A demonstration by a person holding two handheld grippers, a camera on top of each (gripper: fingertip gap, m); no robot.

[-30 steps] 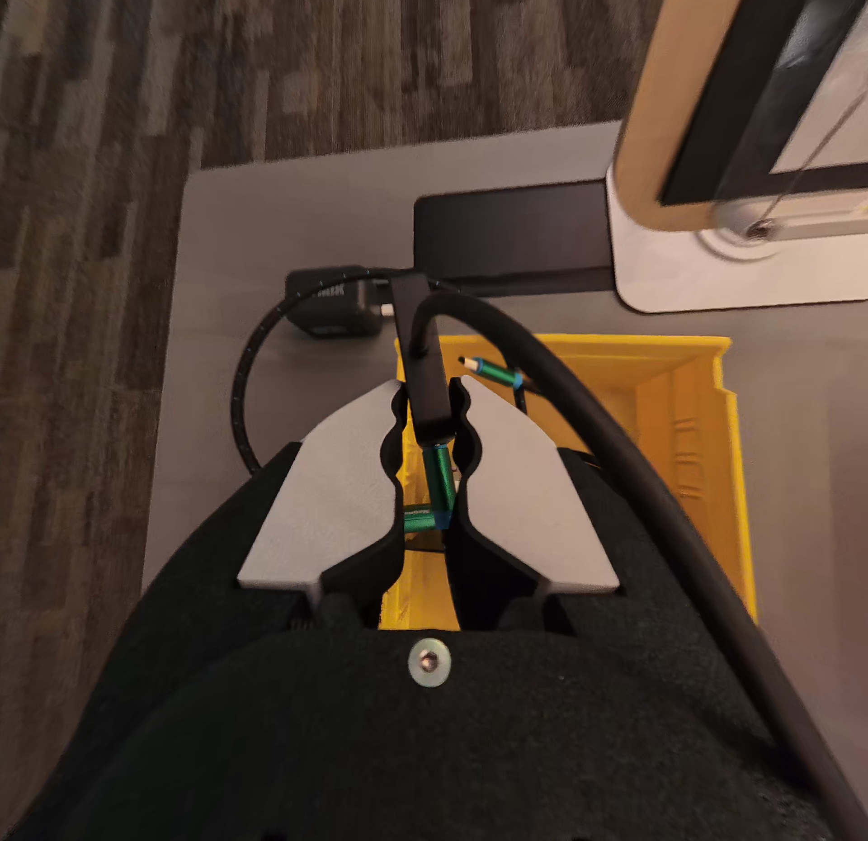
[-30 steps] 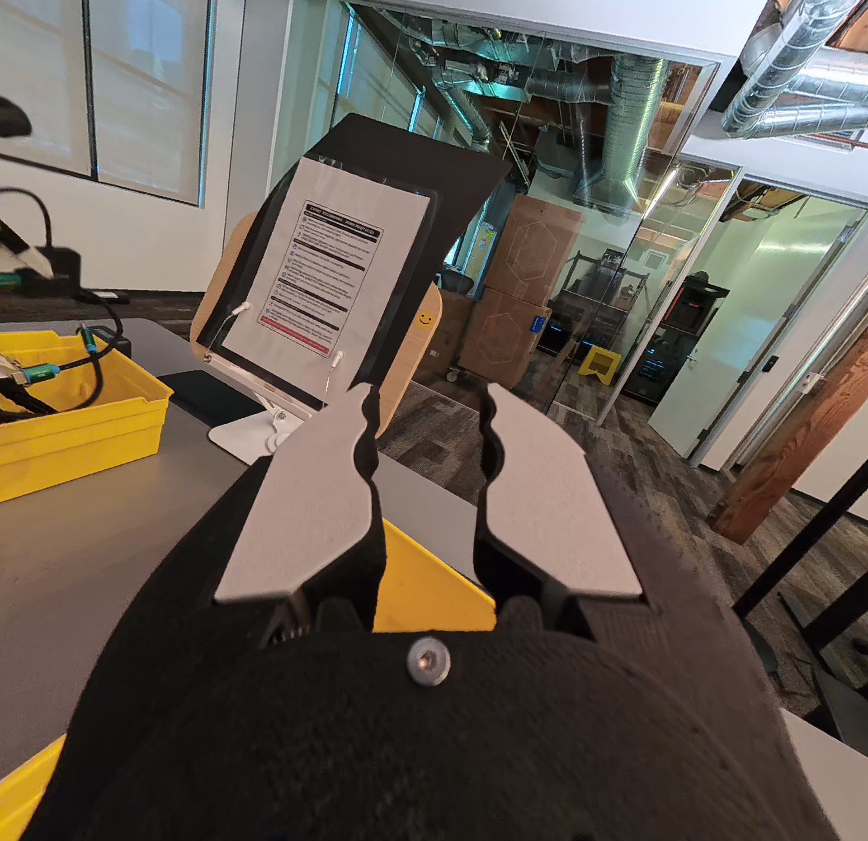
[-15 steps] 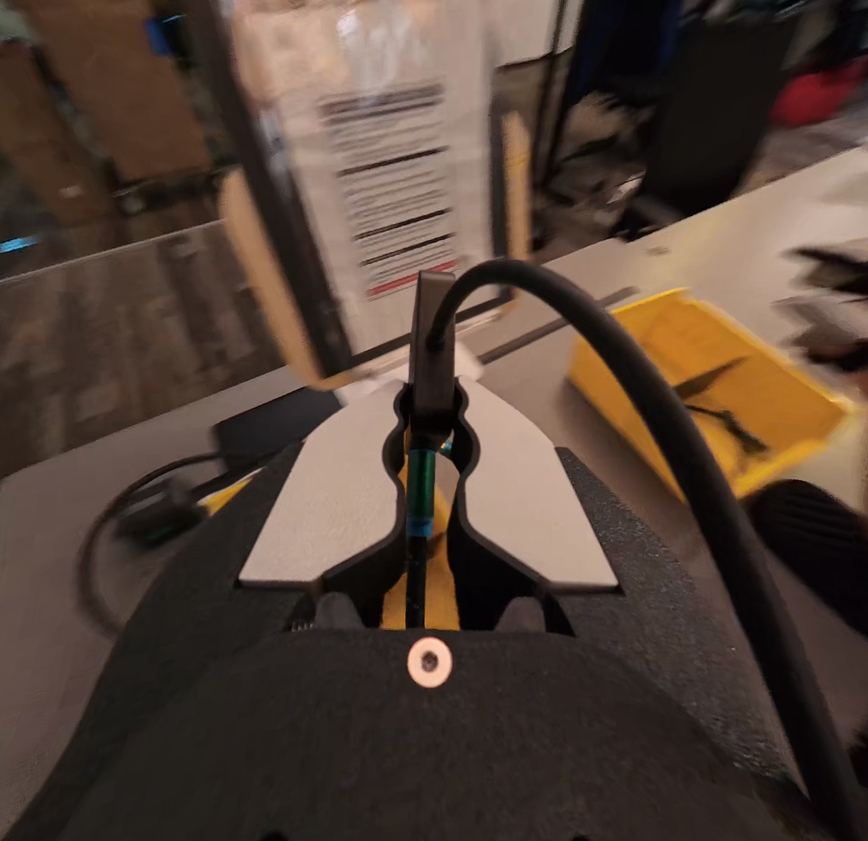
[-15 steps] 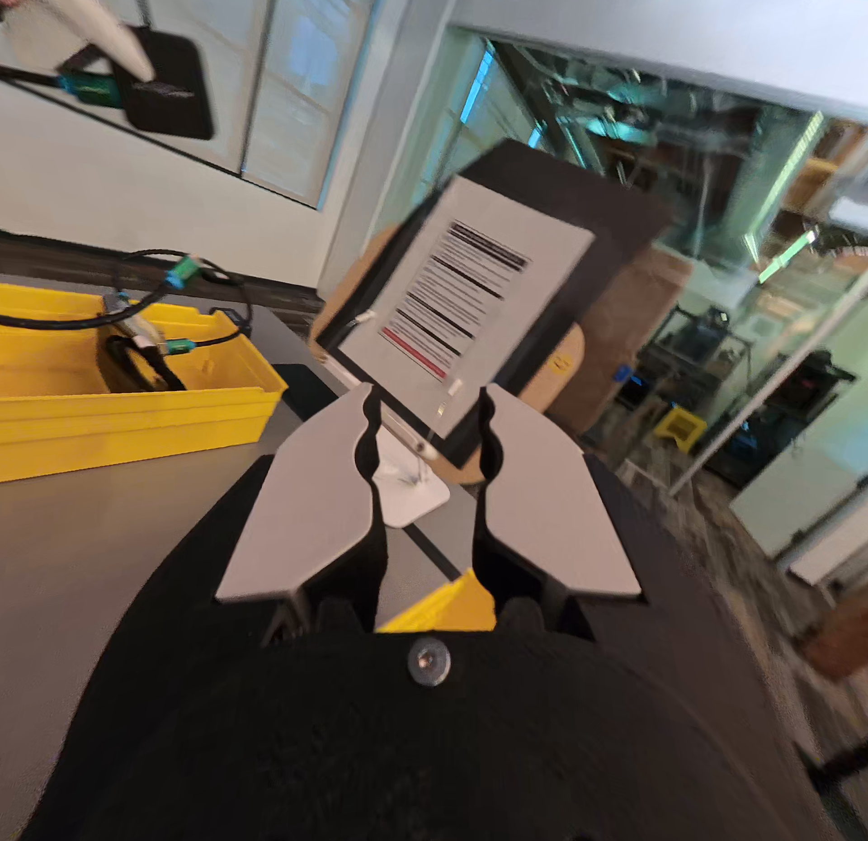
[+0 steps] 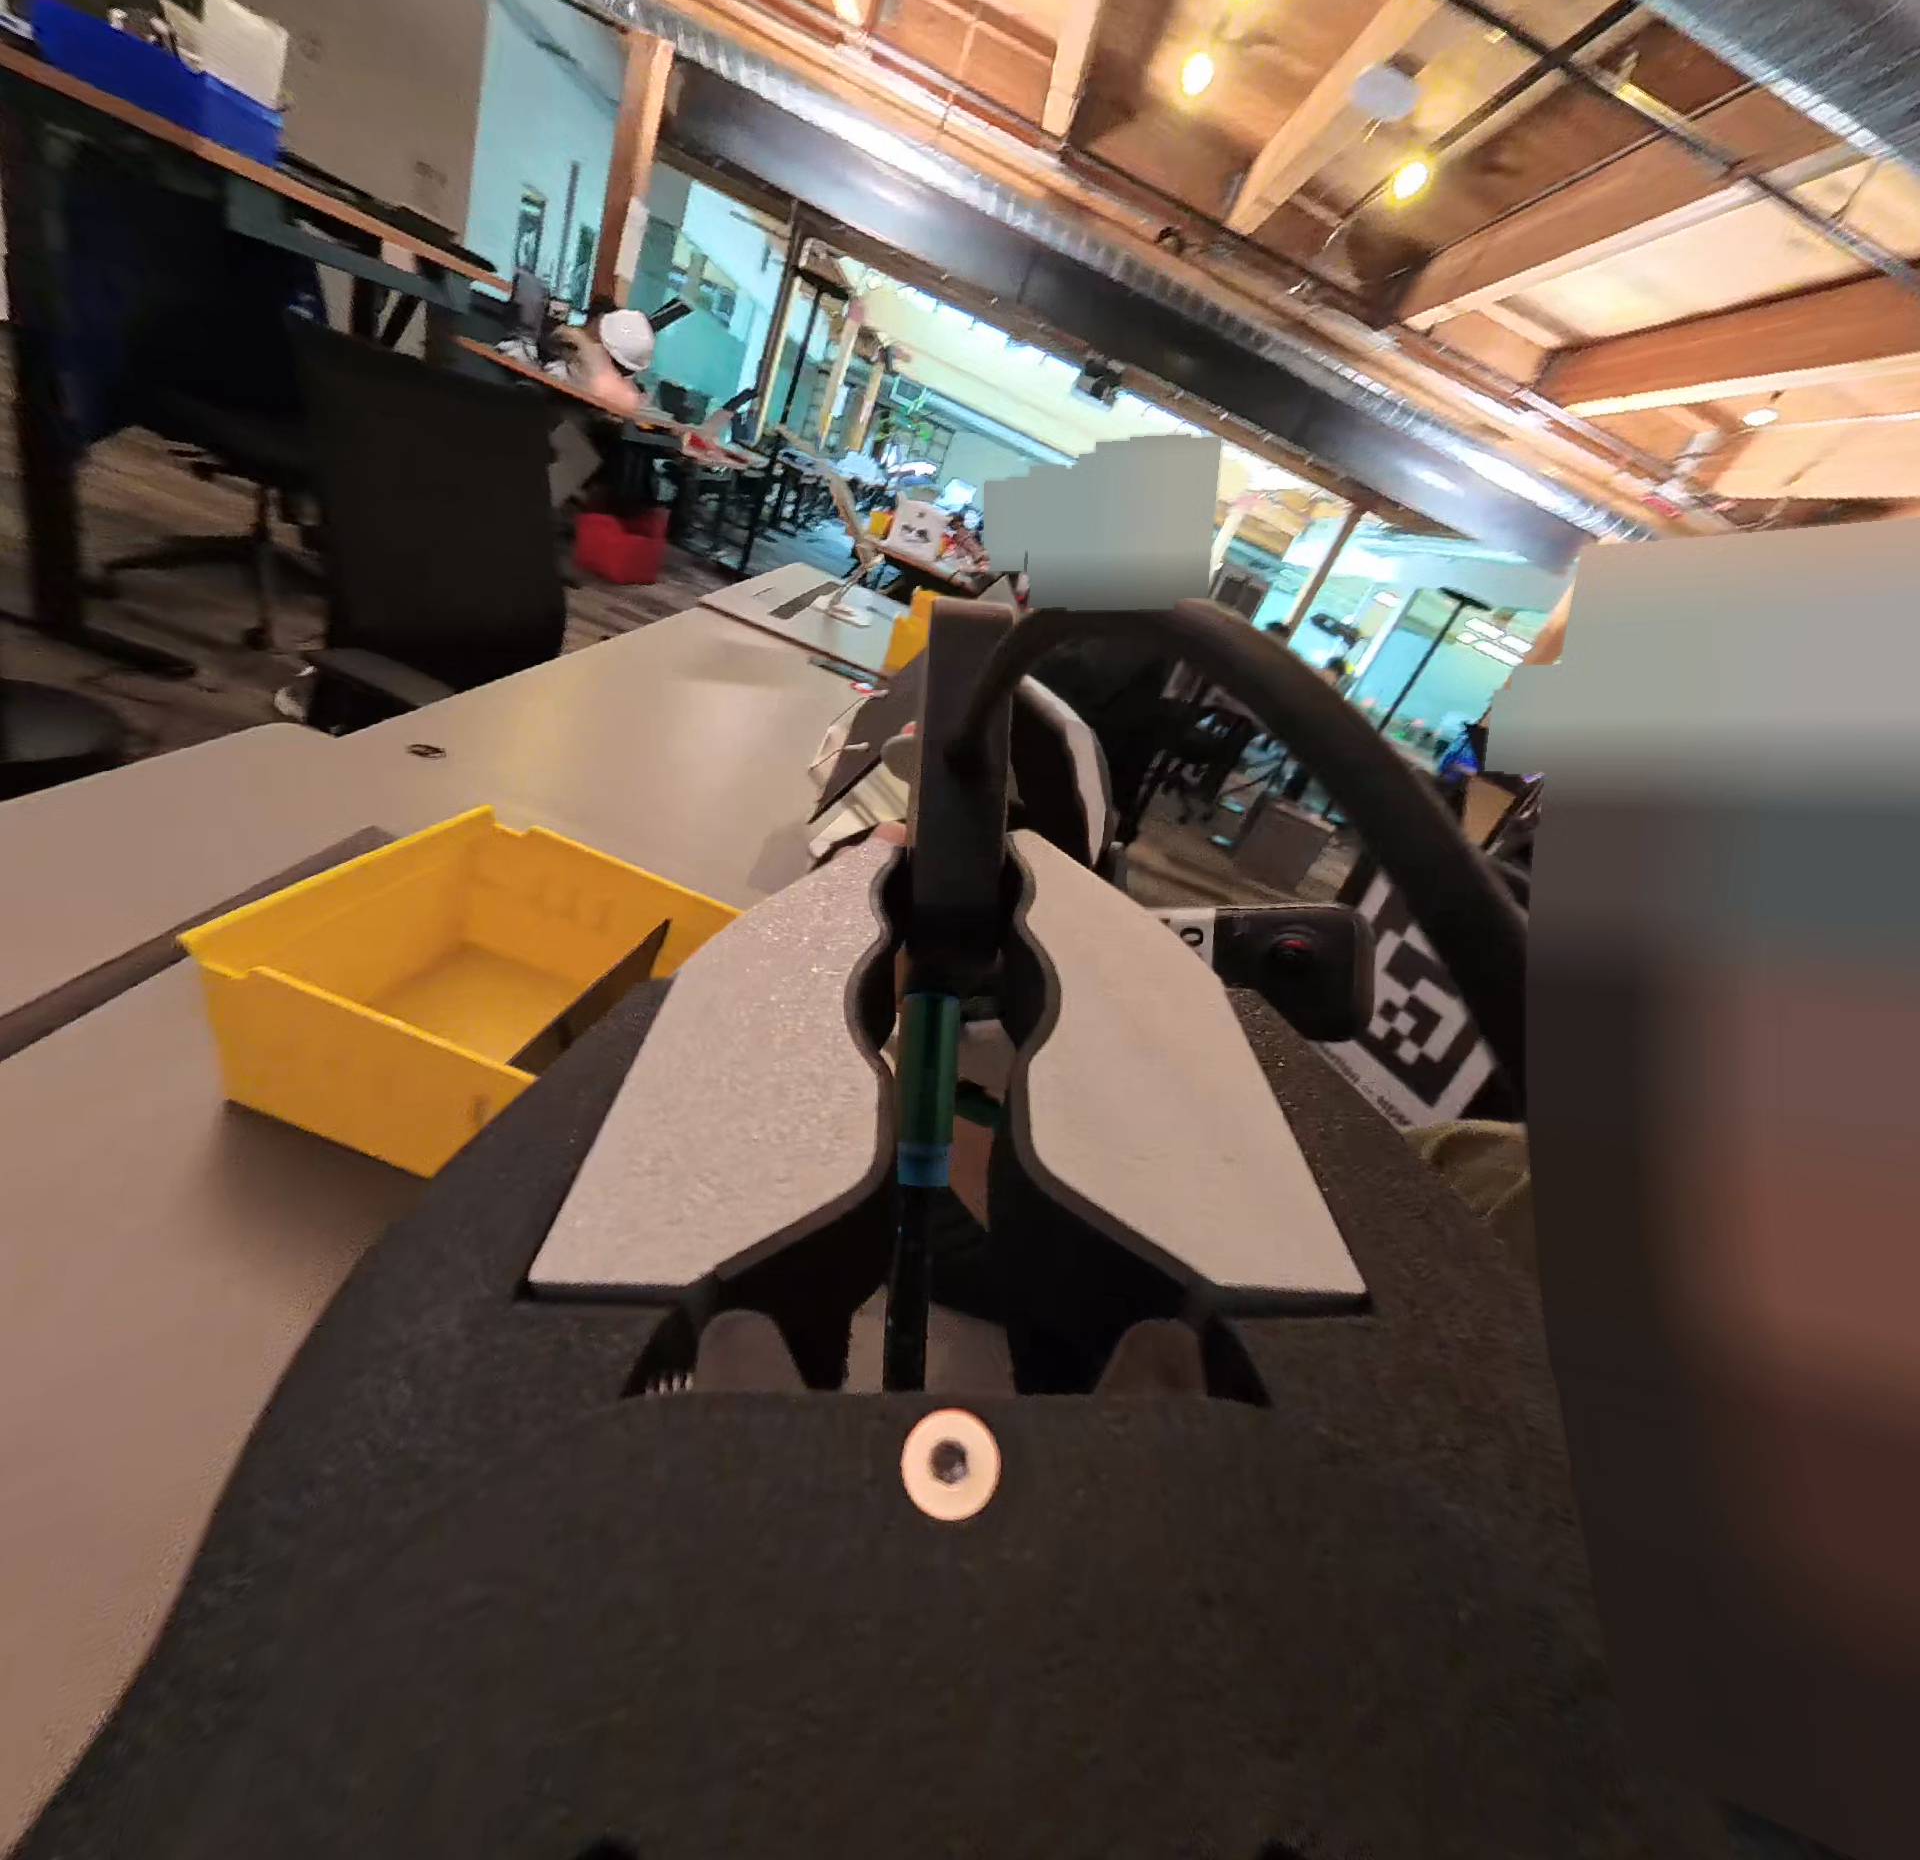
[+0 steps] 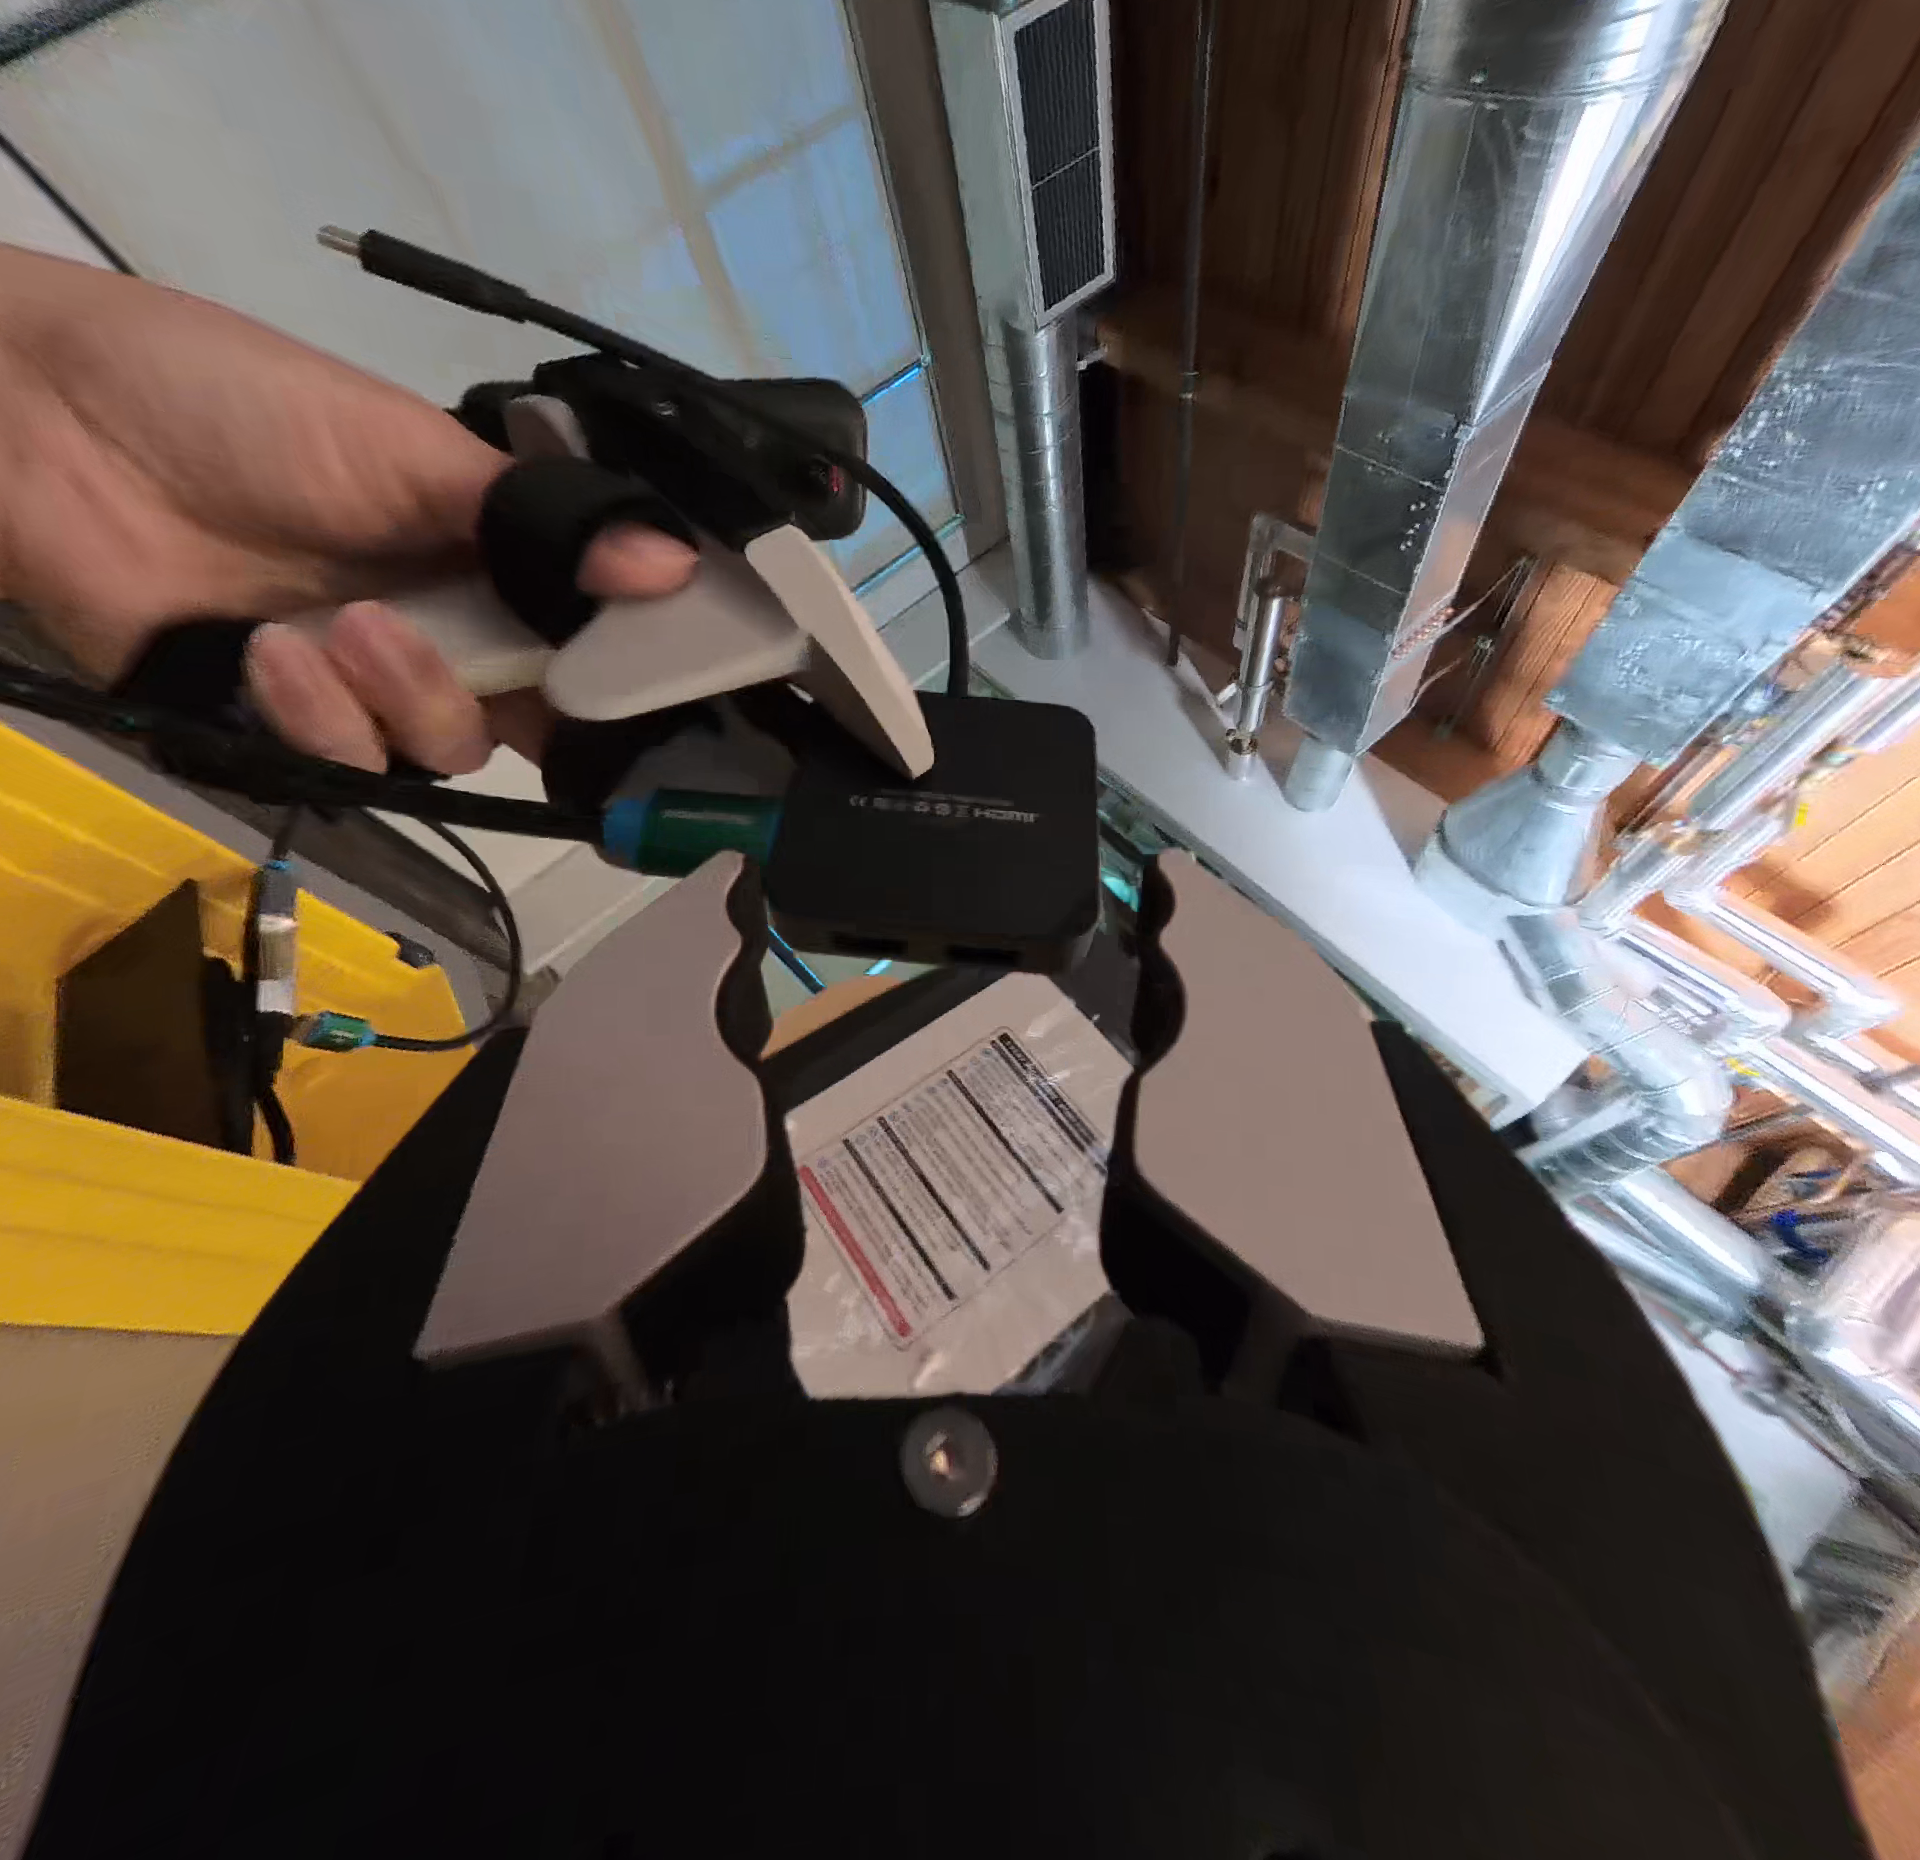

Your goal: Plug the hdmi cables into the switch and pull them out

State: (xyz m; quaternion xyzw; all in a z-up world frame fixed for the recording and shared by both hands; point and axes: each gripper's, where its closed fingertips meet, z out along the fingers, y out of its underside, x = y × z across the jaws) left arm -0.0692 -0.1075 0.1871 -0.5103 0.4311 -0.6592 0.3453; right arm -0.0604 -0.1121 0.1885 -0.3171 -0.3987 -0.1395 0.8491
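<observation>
Above the table [image 5: 156, 1239], the left gripper [image 5: 954, 875] is clamped on the black switch [image 6: 935, 834], a green-ended cable [image 6: 696, 821] plugged into its side. Just below, the right gripper [image 6: 940, 937] gapes wide, empty, beside a yellow bin [image 5: 343, 1010].

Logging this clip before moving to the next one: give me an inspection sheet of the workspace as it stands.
Surface: grey table, mostly bare.
Job's things: black HDMI switch held in the air, a green-collared HDMI plug seated in its side; two front ports empty.
Clutter: yellow bin; second yellow bin holding loose cables; instruction sheet on a stand.
Grippers: left gripper jaws shut on the switch; right gripper jaws open, empty, just below it.
Cables: thick black cable arcing off the switch.
Surroundings: open office, exposed ducts.
</observation>
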